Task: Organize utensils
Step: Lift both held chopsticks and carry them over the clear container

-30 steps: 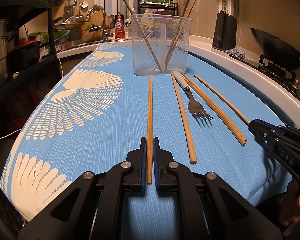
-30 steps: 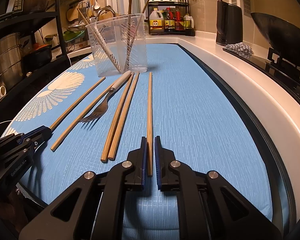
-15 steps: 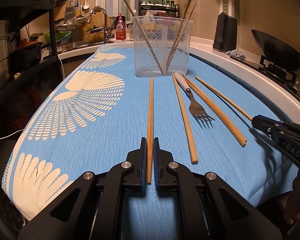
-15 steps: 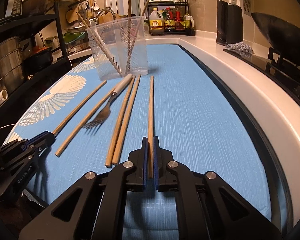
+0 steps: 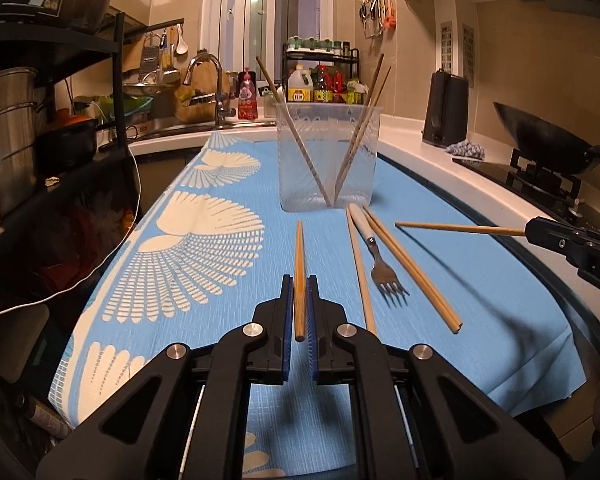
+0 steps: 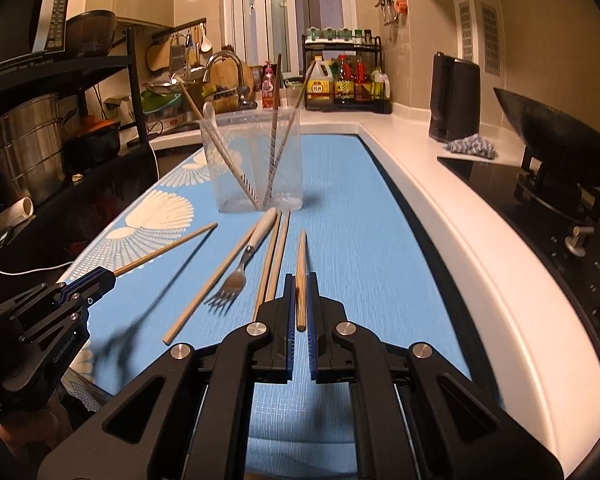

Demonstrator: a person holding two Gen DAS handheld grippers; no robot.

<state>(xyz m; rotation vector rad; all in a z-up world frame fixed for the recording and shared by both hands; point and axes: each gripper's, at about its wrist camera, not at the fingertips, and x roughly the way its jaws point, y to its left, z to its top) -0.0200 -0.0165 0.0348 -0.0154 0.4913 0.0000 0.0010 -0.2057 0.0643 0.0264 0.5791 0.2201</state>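
Note:
My left gripper is shut on a wooden chopstick and holds it above the blue cloth. My right gripper is shut on another wooden chopstick, also lifted; it shows in the left wrist view. A clear plastic cup stands ahead with three chopsticks leaning inside. A fork with a white handle and three loose chopsticks lie on the cloth in front of the cup.
A black shelf rack with pots stands left. The sink and faucet, a spice rack and a black kettle are behind. A stove with a wok is right.
Both grippers have risen with their chopsticks, which were lying on the cloth before and are now lifted off it. The right gripper closed tighter on its chopstick.

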